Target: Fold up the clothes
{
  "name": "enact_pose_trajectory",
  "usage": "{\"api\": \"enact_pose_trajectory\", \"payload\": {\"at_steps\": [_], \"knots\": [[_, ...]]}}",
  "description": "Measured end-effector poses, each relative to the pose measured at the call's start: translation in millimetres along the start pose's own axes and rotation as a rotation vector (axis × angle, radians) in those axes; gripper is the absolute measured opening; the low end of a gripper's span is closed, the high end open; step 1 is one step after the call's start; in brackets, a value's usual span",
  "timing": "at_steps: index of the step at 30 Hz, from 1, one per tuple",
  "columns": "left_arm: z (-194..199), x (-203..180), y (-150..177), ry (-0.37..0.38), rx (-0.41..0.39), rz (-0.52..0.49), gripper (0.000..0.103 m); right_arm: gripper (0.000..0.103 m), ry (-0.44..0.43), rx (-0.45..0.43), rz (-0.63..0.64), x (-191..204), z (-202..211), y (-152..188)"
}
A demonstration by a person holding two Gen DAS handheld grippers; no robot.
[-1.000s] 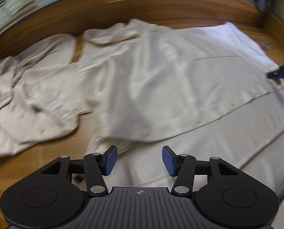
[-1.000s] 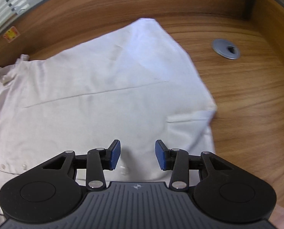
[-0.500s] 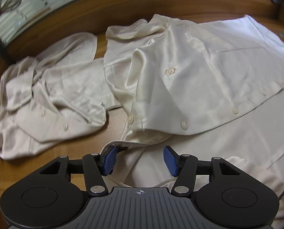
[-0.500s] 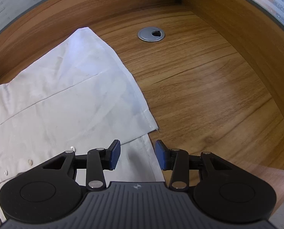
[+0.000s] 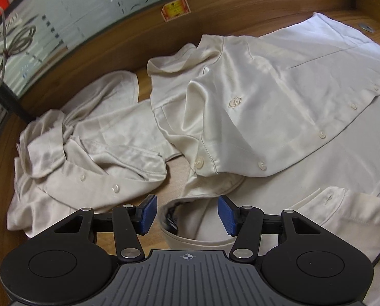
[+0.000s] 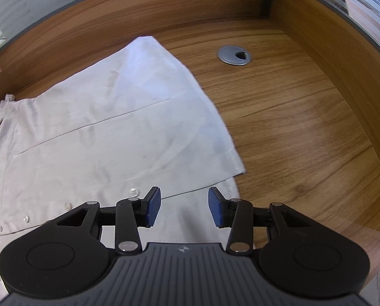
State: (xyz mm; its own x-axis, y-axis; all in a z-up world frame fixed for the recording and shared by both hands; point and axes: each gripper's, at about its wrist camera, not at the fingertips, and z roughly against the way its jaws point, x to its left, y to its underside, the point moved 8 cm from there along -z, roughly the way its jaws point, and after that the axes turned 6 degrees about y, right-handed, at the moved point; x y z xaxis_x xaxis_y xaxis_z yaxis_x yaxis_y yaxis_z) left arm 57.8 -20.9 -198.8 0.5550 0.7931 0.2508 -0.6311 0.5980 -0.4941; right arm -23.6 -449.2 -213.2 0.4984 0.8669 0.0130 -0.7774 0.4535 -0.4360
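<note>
Blue-padded and black, the left claw point(image 5: 187, 213) hangs with its jaws apart and empty just above the collar point(image 5: 190, 239) of a cream satin button-front shirt point(image 5: 279, 107), which lies spread on the wood-grain counter point(image 6: 304, 132). The right claw point(image 6: 184, 207), likewise apart and holding nothing, hovers over the shirt's hem point(image 6: 223, 137). One front panel seems laid over the body, so folding looks barely begun; sleeves and lengthwise folds appear left. A second crumpled cream garment point(image 5: 87, 148) waits untouched beside it. Bare counter opens beyond the hem, around a grey round cable grommet point(image 6: 234, 55), before the raised wooden rim point(image 6: 138, 7).
</note>
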Motion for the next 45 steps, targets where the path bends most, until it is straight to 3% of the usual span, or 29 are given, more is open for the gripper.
{"api": "enact_pose_trajectory", "payload": {"at_steps": [8, 12, 13, 14, 16, 20, 25, 30, 33, 37, 40, 45], "knots": [[-34.0, -18.7, -0.4, 0.008, 0.081, -0.198, 0.056, 0.051, -0.011, -0.007, 0.040, 14.0, 5.8, -2.0], [-38.6, -23.7, -4.1, 0.001, 0.066, -0.261, 0.054, 0.051, -0.007, -0.013, 0.035, 11.1, 9.1, -2.6], [-39.2, -24.4, -4.6, -0.004, 0.063, -0.271, 0.049, 0.051, -0.006, -0.014, 0.031, 10.1, 9.4, -2.5], [-40.2, -24.7, -4.3, -0.011, 0.065, -0.276, 0.034, 0.051, -0.005, -0.012, 0.029, 9.8, 9.2, -2.0], [-41.1, -22.0, -2.4, -0.040, 0.066, -0.261, 0.020, 0.051, -0.004, -0.009, 0.025, 9.3, 8.9, -0.9], [-28.3, 2.9, -0.8, -0.119, 0.012, -0.097, 0.015, 0.051, -0.005, -0.015, 0.030, 12.4, 11.1, -0.4], [-20.4, 60.8, 9.5, -0.179, 0.011, 0.257, 0.015, 0.051, -0.011, -0.007, 0.045, 18.5, 9.6, 0.2], [-19.0, 111.5, 31.5, -0.179, 0.028, 0.602, 0.018, 0.051, -0.022, -0.004, 0.079, 27.5, 8.2, -3.9], [-12.7, 113.6, 29.3, -0.149, -0.004, 0.634, 0.020, 0.051, -0.027, -0.007, 0.084, 29.9, 8.8, -7.5], [-6.1, 105.6, 17.6, -0.081, -0.045, 0.640, 0.034, 0.051, -0.027, -0.009, 0.086, 29.5, 8.3, -10.0], [2.2, 98.8, 8.9, -0.002, -0.086, 0.702, 0.047, 0.053, -0.026, -0.009, 0.078, 28.2, 8.0, -8.9], [-8.6, 81.8, 5.4, 0.121, -0.063, 0.813, 0.048, 0.053, -0.024, 0.005, 0.080, 27.7, 5.2, -2.7]]}}
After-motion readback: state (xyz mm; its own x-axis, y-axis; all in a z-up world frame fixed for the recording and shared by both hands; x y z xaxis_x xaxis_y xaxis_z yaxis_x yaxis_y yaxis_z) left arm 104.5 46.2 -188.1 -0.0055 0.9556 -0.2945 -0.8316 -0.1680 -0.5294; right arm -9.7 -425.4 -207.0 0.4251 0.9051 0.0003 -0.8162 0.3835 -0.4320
